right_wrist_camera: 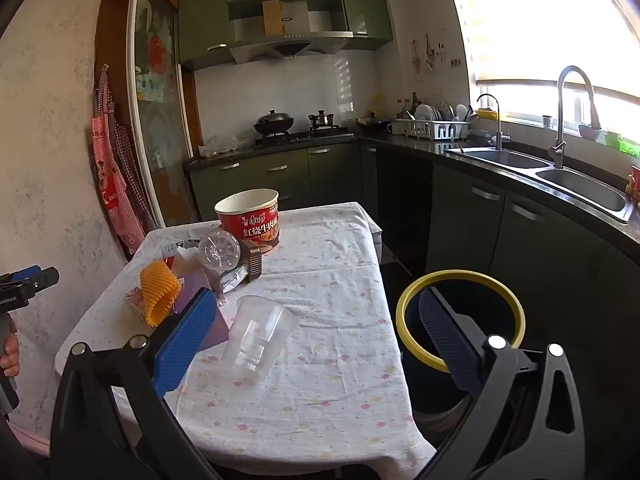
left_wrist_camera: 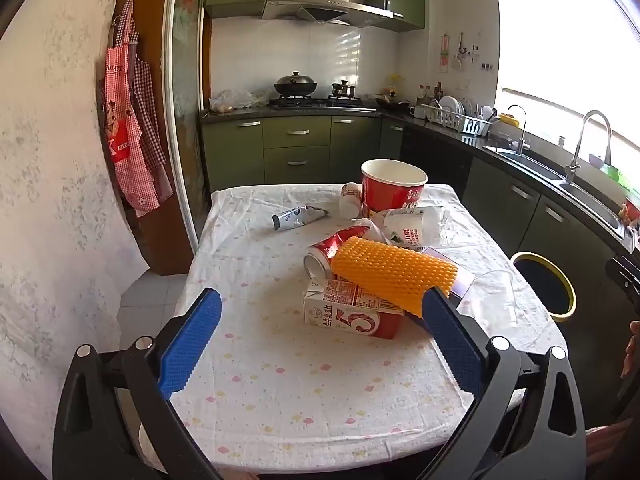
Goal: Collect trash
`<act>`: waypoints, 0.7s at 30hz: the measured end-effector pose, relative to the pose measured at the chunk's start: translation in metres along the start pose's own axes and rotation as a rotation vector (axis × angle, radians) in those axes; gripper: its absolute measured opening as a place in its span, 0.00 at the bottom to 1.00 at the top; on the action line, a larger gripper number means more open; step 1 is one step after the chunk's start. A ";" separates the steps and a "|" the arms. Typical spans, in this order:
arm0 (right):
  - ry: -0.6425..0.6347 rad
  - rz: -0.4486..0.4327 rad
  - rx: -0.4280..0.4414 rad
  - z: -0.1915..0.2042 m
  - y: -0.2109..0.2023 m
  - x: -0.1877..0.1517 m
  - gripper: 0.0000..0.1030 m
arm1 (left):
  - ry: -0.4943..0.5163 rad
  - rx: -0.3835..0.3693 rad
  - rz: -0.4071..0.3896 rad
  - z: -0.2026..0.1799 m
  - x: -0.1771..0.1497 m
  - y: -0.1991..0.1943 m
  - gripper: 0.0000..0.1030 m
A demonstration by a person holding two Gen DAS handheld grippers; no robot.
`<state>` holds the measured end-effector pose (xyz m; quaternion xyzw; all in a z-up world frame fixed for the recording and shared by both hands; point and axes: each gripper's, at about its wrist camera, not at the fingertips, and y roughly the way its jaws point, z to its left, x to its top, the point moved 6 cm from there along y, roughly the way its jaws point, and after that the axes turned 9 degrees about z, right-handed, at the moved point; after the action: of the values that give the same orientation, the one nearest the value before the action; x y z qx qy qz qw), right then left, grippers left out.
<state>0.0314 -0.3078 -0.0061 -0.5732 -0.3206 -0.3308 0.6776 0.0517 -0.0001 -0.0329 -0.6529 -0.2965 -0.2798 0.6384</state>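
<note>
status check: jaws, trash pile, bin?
Left gripper and right gripper: jaws wide open, empty. Trash still on table: clear cup on its side nearest right gripper. Yellow-rimmed bin beside table, nothing blocking.

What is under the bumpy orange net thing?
The orange net lies on a milk carton and a purple box, beside a red can. Whatever is beneath its middle is hidden.

Your table holds 1 milk carton at centre, noodle cup at 12 o'clock, clear cup at 3.
</note>
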 end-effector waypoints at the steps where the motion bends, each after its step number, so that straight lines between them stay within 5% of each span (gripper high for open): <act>1: 0.001 0.000 0.000 0.000 0.000 0.000 0.94 | 0.001 0.000 -0.001 0.000 0.000 0.000 0.96; 21: 0.006 0.002 -0.002 0.001 0.007 0.000 0.94 | 0.005 -0.001 -0.010 -0.001 0.000 0.000 0.96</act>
<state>0.0365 -0.3064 -0.0101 -0.5730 -0.3178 -0.3323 0.6784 0.0513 -0.0014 -0.0330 -0.6509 -0.2982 -0.2846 0.6375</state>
